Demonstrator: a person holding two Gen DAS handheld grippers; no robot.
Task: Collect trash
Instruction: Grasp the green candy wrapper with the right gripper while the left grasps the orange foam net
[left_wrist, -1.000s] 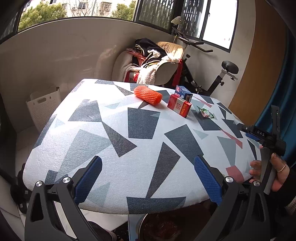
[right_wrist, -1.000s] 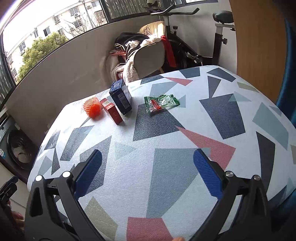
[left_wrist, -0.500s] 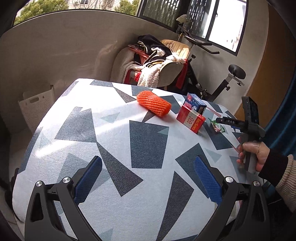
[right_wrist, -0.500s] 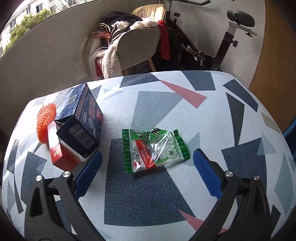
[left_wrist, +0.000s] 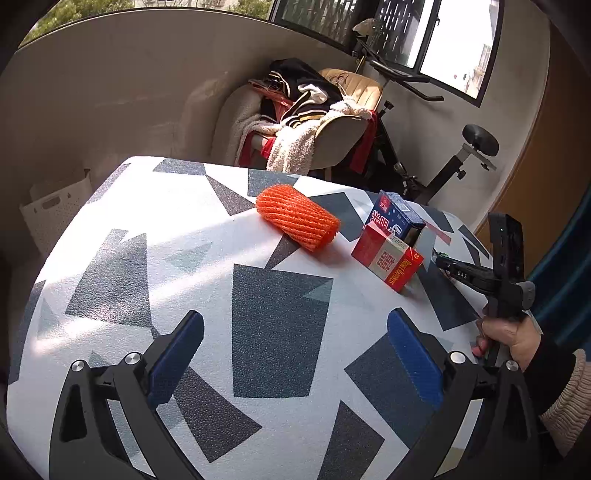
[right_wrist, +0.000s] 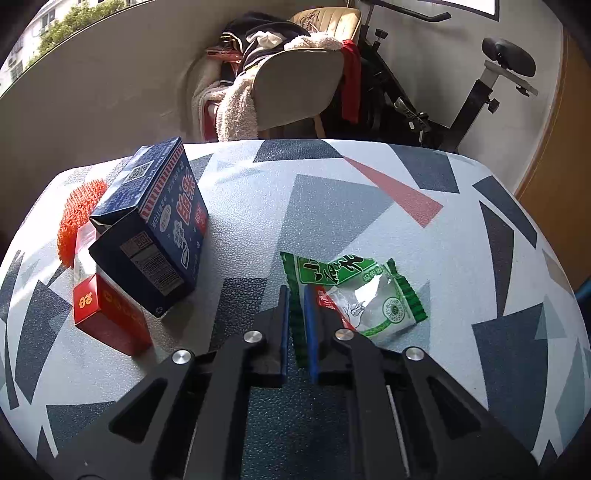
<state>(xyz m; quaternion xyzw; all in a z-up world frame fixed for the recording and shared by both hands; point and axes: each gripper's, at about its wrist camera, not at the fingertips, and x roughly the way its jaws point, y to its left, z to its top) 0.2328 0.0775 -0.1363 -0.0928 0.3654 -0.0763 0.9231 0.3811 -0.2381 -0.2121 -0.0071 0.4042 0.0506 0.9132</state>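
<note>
Table (left_wrist: 155, 236): our patterned top | room: chair (right_wrist: 295, 85), bike (right_wrist: 480, 96) | left gripper (left_wrist: 295, 354) released | right gripper (right_wrist: 297, 314) grasping wrapper (right_wrist: 369, 295)

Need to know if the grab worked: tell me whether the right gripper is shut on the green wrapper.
Shut: right gripper pinches the green wrapper's left edge, which still lies on the table.

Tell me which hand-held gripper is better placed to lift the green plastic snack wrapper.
Right. The right hand-held gripper is shut on the green plastic snack wrapper's edge; the left hand-held gripper hangs open above bare tablecloth.
</note>
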